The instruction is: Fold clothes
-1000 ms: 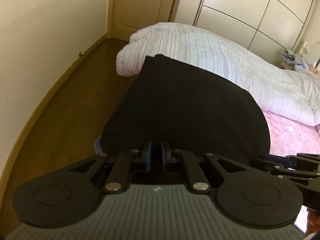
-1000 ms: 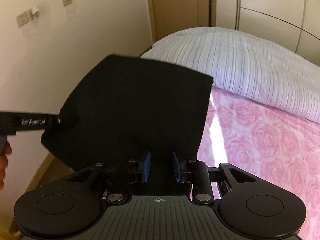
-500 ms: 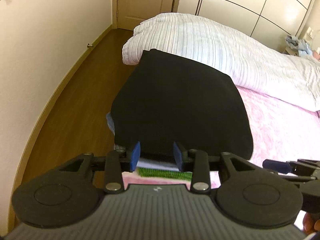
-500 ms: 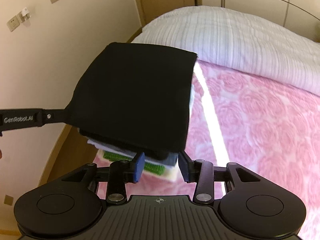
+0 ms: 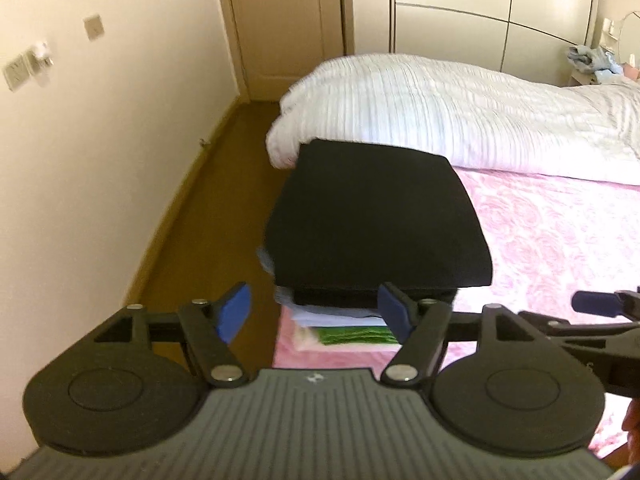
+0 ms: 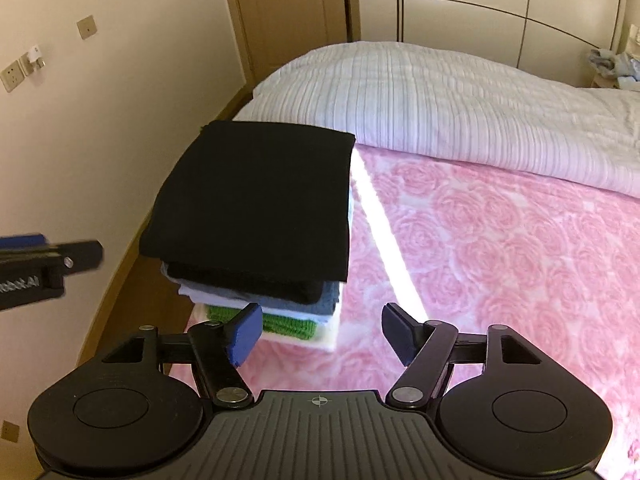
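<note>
Both grippers, left gripper (image 5: 316, 312) and right gripper (image 6: 320, 332), are spread wide and hold nothing. Risk: the pile of folded clothes (image 6: 260, 300) sits at the bed's (image 6: 500, 260) near-left corner by the edge; a nudge could topple it floorward. Topmost, the black garment (image 6: 256, 196) lies flat and square.

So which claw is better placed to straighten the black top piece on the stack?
Probably the left claw: it is open and lined up with the near edge of the black garment. The right claw, also open, sits off toward the stack's right corner.
</note>
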Motion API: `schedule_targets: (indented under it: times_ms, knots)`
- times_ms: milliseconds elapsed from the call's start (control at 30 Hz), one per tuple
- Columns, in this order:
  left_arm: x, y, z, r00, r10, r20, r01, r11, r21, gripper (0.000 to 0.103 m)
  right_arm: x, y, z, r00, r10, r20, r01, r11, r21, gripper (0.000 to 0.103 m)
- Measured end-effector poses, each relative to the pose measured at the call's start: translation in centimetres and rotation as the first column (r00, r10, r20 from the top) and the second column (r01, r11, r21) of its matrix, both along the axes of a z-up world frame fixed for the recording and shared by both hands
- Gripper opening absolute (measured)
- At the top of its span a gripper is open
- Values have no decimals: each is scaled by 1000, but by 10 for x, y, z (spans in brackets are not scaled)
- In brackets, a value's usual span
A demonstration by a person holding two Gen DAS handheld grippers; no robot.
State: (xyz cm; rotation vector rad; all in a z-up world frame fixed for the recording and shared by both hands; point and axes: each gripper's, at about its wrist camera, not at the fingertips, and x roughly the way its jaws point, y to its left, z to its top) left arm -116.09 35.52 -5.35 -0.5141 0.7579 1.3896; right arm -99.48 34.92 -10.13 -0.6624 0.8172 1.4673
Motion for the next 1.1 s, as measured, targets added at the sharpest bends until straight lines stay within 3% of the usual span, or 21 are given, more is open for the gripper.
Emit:
schedule_targets:
  times_ms: [200,300,667,1100]
  knots:
    - [-8,-16,-2,1000,0,-4,0,1000,29,70,-11,-23,6,1000,2,-3,-2,1000,2,70]
    - [-14,-23,-5,999,-13,34,13,1000,5,70,-13,-34,5,1000,-13,-25,13,1000,-1,70]
    - [-24,-44,-31,1000,-5,28,7,996,-92,69,-15,-57,-9,999,-35,-35,32,998,-62,70]
    - [-8,-36,-44,1000,7,19,-5,992,-125,69,-8,-51,-19,1000,-9,-13,8,995,-96,70]
